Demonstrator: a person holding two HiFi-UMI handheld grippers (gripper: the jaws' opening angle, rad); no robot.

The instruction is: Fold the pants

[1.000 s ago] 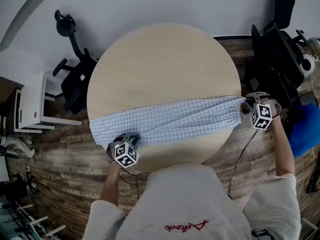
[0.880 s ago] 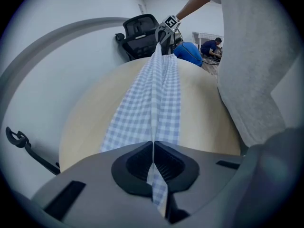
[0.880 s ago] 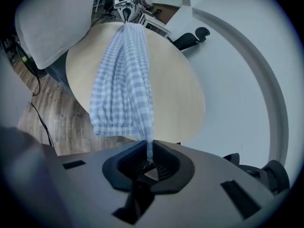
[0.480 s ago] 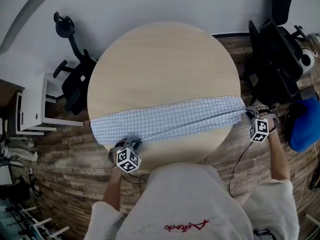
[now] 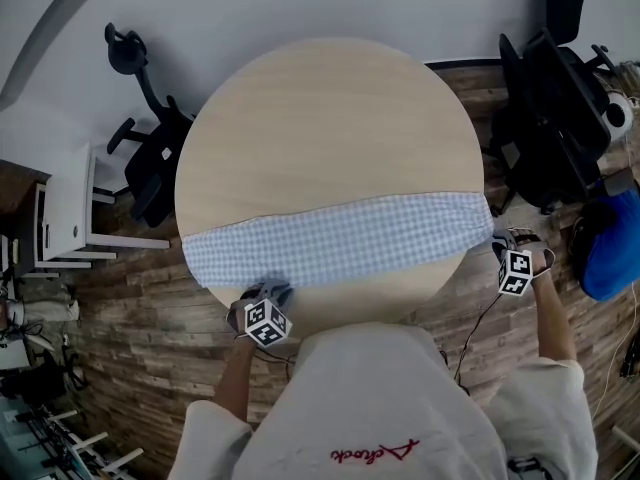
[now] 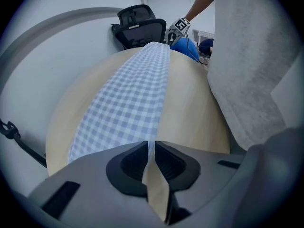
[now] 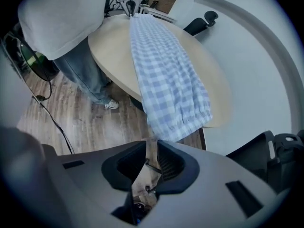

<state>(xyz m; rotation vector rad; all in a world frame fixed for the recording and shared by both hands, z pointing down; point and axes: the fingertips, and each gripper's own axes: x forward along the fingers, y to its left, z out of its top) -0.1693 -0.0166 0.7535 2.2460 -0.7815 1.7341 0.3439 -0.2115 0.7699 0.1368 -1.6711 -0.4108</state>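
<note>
The blue-and-white checked pants [image 5: 340, 238] lie as one long flat band across the round wooden table [image 5: 330, 108], from its left edge to its right edge. My left gripper [image 5: 270, 293] is at the table's near left edge, shut on the pants' near edge [image 6: 128, 94], which runs straight into its jaws [image 6: 149, 148]. My right gripper [image 5: 501, 241] hangs off the table's right edge, just below the gathered waistband [image 7: 183, 122] that droops over the rim. Its jaws [image 7: 152, 148] have just been opening and stand slightly apart, floor showing through the gap, no cloth pressed between them.
Black office chairs stand at the back left [image 5: 150, 158] and at the right [image 5: 550, 118]. A white cabinet [image 5: 65, 213] is at far left, a blue object [image 5: 610, 248] at far right. A cable [image 5: 480, 318] trails over the wooden floor beside the person's legs.
Both grippers moved toward the person and lower, the right one farther, off the table's right edge. The pants, stretched and bunched before, now lie flat, and the waistband hangs slack.
</note>
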